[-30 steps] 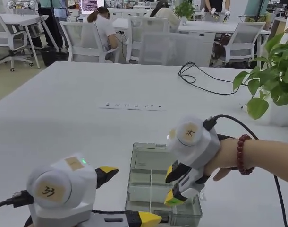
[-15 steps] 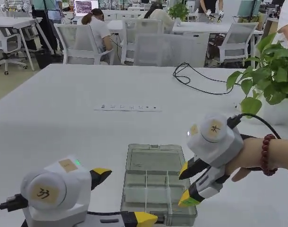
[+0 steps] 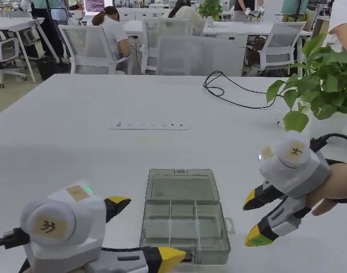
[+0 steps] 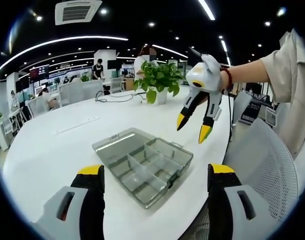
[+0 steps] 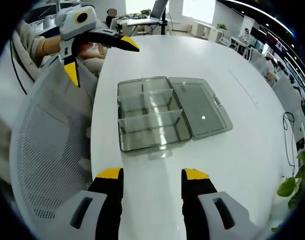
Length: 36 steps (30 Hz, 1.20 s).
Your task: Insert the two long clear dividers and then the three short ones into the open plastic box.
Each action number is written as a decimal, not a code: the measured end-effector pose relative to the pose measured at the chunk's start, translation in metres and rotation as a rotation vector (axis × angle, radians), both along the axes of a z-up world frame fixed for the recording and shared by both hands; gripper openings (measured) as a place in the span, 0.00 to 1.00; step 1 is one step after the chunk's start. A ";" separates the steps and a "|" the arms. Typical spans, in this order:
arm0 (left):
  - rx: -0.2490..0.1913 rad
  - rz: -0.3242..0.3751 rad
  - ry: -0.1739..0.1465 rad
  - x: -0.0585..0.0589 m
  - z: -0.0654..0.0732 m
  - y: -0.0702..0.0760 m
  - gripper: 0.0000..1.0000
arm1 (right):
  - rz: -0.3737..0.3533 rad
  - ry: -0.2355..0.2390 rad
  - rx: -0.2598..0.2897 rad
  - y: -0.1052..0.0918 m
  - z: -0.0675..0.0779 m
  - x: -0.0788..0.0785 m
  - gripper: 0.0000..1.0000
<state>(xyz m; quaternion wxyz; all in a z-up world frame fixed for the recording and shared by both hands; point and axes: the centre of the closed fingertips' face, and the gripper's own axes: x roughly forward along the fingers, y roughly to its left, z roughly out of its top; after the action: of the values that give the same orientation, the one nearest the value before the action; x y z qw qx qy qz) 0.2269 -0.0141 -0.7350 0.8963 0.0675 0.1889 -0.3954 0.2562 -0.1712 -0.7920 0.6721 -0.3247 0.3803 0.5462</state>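
one big white table (image 3: 77, 142) is seen, and the open plastic box (image 3: 210, 227) is laid flat on it, near the front edge, between the two grippers. the left gripper (image 3: 145, 230) is held with its jaws spread wide. the right gripper (image 3: 252, 219) is spread too, just beside the box. clear dividers (image 5: 147, 114) are stood inside the box, crossed into small rooms.
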 end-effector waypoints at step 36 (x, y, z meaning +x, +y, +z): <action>0.015 0.045 0.001 -0.006 0.002 0.003 0.82 | -0.054 0.035 -0.195 -0.125 -0.047 -0.005 0.46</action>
<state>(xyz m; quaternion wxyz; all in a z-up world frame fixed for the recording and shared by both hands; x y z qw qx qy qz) 0.2208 -0.0111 -0.7332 0.9044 0.0700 0.1937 -0.3737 0.2509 -0.2963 -0.8391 0.6449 -0.3686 0.4521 0.4939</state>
